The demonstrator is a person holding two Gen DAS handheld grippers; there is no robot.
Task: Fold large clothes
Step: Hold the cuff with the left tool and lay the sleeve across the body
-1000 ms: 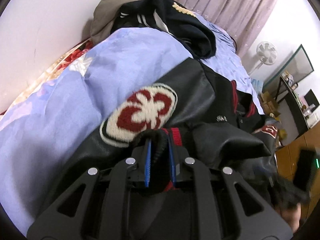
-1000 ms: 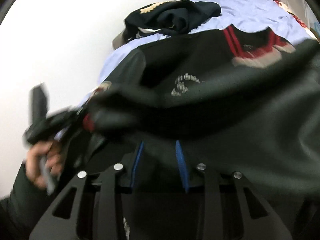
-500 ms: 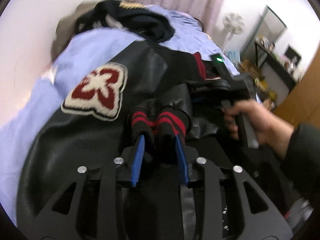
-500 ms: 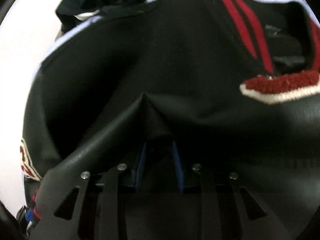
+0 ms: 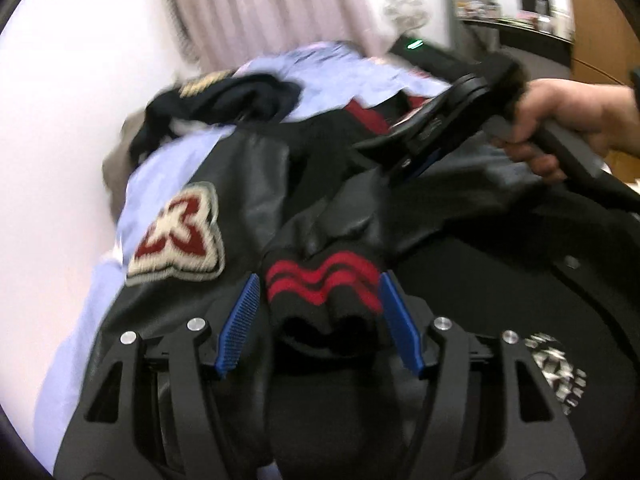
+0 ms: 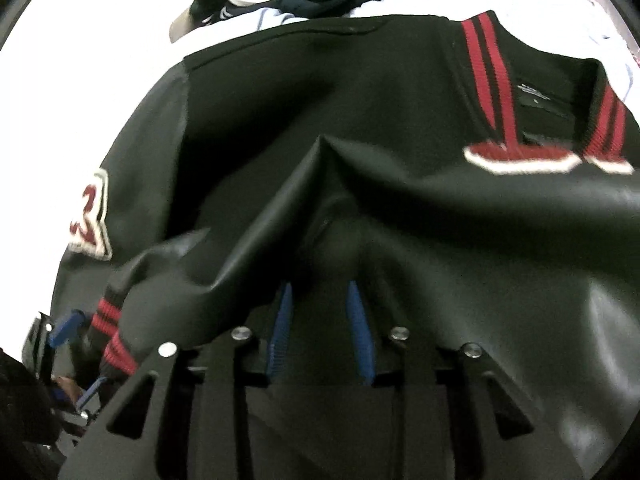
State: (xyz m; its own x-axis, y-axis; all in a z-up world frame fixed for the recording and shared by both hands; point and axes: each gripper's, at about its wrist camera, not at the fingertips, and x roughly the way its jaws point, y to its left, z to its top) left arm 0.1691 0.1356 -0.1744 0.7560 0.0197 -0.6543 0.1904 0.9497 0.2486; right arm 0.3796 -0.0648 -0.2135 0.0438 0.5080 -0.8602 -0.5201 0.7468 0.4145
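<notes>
A black varsity jacket point(image 6: 320, 112) with leather sleeves, red-striped collar and a red and cream patch point(image 5: 180, 236) lies on the bed. My left gripper point(image 5: 320, 284) is open, its blue pads either side of the sleeve's red-striped knit cuff point(image 5: 320, 280), which rests loose between them. My right gripper point(image 6: 320, 288) is shut on a pinched fold of the black leather sleeve point(image 6: 336, 240). The right gripper also shows in the left wrist view point(image 5: 420, 152), held by a hand, above the sleeve. The left gripper shows at the lower left of the right wrist view point(image 6: 76, 344).
A light blue bedsheet point(image 5: 160, 168) covers the bed. A dark navy garment point(image 5: 224, 96) lies heaped at the far end by the white wall. Pink curtains point(image 5: 280, 8), a fan point(image 5: 404, 4) and a desk point(image 5: 520, 36) stand beyond the bed.
My left gripper's jaws have opened wider around the cuff. The sleeve has been carried inward over the jacket body. My right gripper keeps its hold on the sleeve fold.
</notes>
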